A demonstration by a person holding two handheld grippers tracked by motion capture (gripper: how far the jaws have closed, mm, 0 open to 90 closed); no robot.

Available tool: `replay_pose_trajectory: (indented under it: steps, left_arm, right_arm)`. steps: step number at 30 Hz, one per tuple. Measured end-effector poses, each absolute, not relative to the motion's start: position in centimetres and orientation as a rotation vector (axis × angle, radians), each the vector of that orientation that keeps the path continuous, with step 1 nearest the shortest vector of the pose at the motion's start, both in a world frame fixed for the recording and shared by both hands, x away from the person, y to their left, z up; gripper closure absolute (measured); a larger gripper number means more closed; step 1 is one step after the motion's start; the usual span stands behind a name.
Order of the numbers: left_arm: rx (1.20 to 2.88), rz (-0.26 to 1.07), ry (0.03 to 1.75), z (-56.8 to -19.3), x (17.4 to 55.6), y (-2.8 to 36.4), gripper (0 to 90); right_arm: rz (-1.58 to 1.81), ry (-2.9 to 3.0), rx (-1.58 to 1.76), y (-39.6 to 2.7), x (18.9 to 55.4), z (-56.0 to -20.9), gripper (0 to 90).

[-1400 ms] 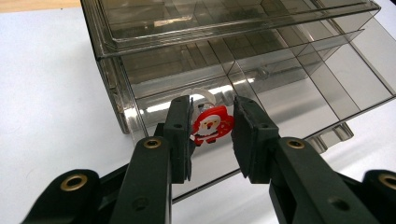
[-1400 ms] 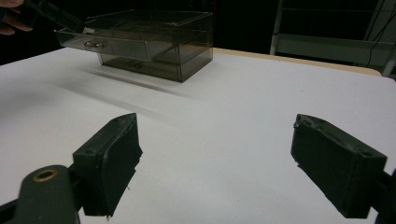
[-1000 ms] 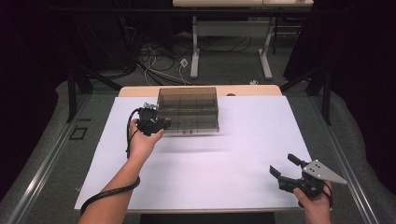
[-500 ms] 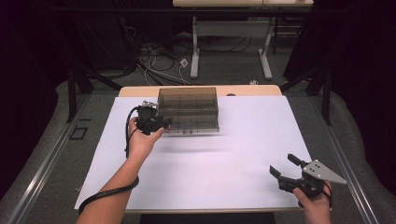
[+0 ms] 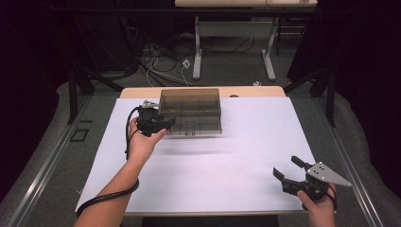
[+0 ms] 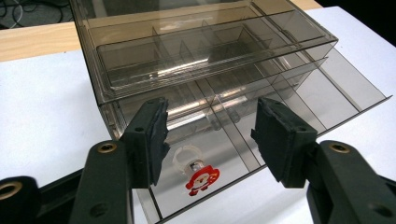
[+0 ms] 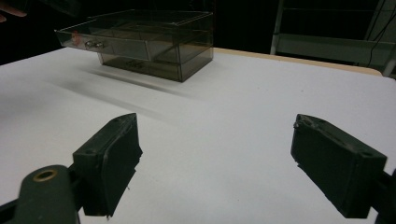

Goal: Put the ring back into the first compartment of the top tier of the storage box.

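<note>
We're looking at one white table (image 5: 213, 184) w/ one smoky clear plastic drawer box (image 5: 190, 100) sitting at its far edge, left of centre. Its lower drawer (image 6: 261, 126) is standing pulled out toward us; the upper one (image 6: 187, 56) is sitting in. We're counting three compartments across the open drawer in the left gripper view, dividers between them. In the nearest-left compartment one small clear ring w/ a red Santa figure (image 6: 198, 175) is lying on the drawer floor, by the front wall.

We're holding two grippers. The left gripper (image 6: 210, 135) is hovering over the open drawer's left end, jaws spread apart, nothing between them, ring showing in the gap below; whether they're touching the drawer, we can't tell. In the high view it's sitting just beside the box's left front corner.

The right gripper (image 5: 289, 169) is hanging near the table's near-right corner, well apart from the box, jaws wide open & empty, pointing across the bare table toward the box
</note>
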State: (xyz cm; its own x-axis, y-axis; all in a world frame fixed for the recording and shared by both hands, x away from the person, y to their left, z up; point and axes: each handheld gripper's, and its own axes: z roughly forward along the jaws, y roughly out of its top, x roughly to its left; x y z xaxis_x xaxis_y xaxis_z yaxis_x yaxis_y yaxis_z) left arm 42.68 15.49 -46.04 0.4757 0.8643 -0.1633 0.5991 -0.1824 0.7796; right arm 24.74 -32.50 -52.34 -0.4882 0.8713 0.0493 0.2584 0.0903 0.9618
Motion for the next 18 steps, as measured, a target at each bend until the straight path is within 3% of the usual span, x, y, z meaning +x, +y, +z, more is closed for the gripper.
replay_pose_trajectory:
  steps: [18]
  left_arm:
    - [1.899,0.429,1.121,-45.08,41.64,15.39,35.2]
  right_arm:
    - [1.424,1.815,1.123,-32.44,24.96,-52.41,15.0]
